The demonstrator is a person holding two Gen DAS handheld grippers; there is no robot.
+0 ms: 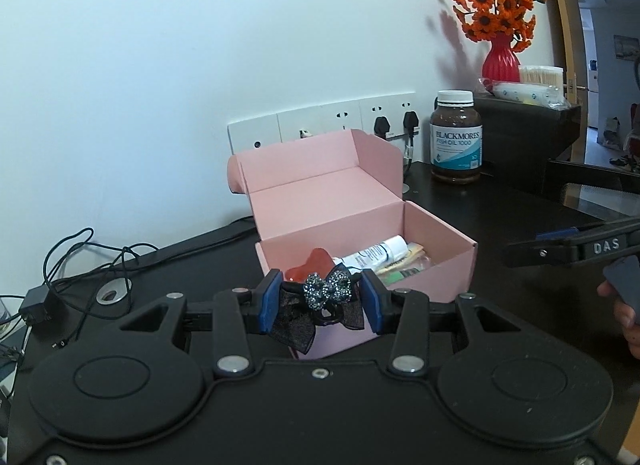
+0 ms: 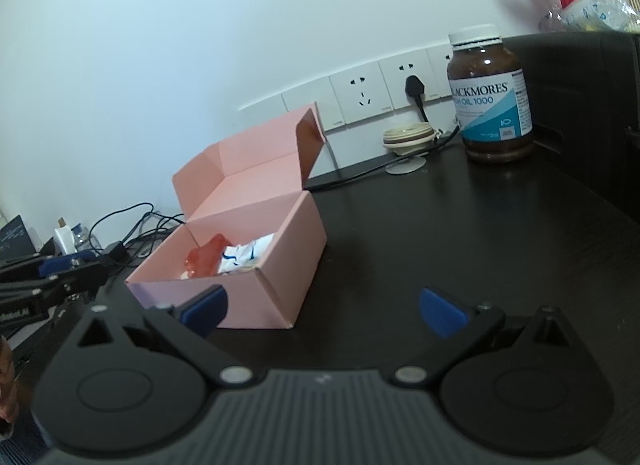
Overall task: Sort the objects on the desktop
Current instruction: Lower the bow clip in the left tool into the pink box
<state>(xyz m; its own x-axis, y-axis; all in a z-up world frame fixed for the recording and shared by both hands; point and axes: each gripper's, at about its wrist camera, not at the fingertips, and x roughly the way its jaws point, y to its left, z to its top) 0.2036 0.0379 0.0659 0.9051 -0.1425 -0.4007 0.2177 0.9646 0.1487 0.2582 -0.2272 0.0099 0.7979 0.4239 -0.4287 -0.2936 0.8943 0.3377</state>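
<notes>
My left gripper (image 1: 323, 303) is shut on a black bow hair tie (image 1: 320, 305) with a sparkly grey knot, held just in front of and above the near wall of an open pink box (image 1: 432, 265). Inside the box lie a red heart-shaped piece (image 1: 310, 267), a white tube (image 1: 374, 253) and small packets. In the right wrist view the pink box (image 2: 272, 265) sits left of centre with the red piece (image 2: 208, 257) inside. My right gripper (image 2: 324, 307) is open and empty, low over the dark desk (image 2: 460, 233) beside the box's right corner.
A brown fish oil bottle (image 1: 456, 137) stands at the back right, also in the right wrist view (image 2: 492, 97). A red vase of orange flowers (image 1: 500, 25) sits on a black shelf. Wall sockets (image 1: 340, 121) with plugs are behind the box. Cables and an adapter (image 1: 60, 289) lie at left.
</notes>
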